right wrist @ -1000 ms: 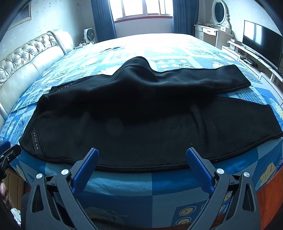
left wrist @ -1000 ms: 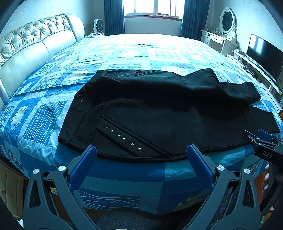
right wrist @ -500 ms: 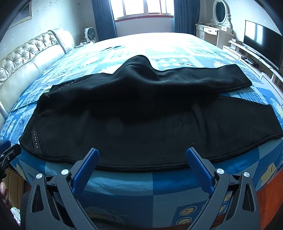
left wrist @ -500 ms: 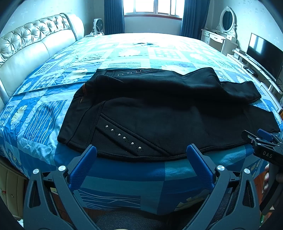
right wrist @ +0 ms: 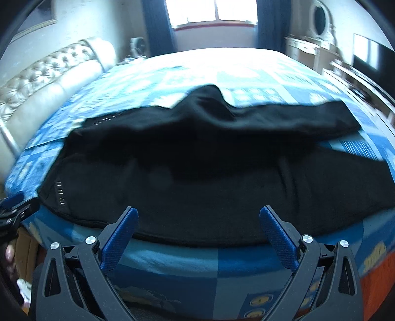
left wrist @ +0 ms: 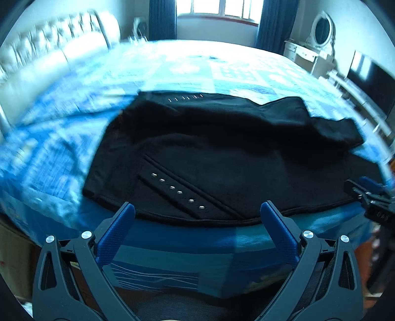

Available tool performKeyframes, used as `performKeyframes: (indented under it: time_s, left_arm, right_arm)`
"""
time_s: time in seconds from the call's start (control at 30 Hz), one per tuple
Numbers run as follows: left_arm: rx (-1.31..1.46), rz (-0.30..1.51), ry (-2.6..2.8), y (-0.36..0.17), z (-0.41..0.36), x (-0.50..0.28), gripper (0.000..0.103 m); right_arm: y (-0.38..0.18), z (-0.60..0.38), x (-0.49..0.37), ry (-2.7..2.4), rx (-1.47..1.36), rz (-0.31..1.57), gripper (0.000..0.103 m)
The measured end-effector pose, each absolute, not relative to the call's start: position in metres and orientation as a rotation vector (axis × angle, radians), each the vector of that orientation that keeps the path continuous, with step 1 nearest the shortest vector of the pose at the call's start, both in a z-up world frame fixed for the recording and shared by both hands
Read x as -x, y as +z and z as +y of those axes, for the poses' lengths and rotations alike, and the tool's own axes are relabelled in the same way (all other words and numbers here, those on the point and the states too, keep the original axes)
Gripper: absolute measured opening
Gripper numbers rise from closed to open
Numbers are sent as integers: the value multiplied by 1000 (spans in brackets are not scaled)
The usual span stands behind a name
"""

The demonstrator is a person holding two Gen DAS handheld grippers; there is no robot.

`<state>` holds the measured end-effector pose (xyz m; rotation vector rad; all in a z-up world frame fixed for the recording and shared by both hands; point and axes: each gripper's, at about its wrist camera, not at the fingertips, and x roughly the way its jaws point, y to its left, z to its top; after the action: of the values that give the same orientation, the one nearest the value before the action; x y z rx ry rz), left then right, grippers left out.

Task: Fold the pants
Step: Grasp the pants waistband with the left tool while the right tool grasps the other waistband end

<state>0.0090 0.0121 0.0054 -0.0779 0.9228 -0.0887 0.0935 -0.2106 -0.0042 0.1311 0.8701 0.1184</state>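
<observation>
Black pants (left wrist: 222, 158) lie spread across the near part of a bed with a blue patchwork cover (left wrist: 177, 66). The waist end with a slanted row of metal studs (left wrist: 177, 191) is at the left, and the legs run right. One leg (right wrist: 284, 118) is bunched and lies partly over the other. My left gripper (left wrist: 197, 212) is open just before the near hem by the studs, touching nothing. My right gripper (right wrist: 198, 217) is open at the near edge of the pants (right wrist: 197, 172), also holding nothing. Each gripper shows at the edge of the other's view.
A padded cream headboard (left wrist: 49, 56) runs along the left. A window with dark blue curtains (left wrist: 163, 19) is at the back. A white dresser with an oval mirror (left wrist: 321, 27) and a television (left wrist: 370, 81) stand at the right. The bed's front edge (right wrist: 197, 259) drops just below the pants.
Both views are now blurred and have pushed in toward the pants. Both grippers have moved closer to the near hem and stay open. The pants lie as before.
</observation>
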Motion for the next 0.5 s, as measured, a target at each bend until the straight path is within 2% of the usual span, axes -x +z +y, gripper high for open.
performKeyframes:
  time_s: [0.27, 0.5]
  left_arm:
    - [45, 937, -139, 12, 84, -84, 101]
    - [68, 974, -162, 5, 145, -222, 101]
  right_arm:
    - [21, -227, -181, 375, -132, 869, 98]
    - [14, -222, -308, 437, -56, 976, 98]
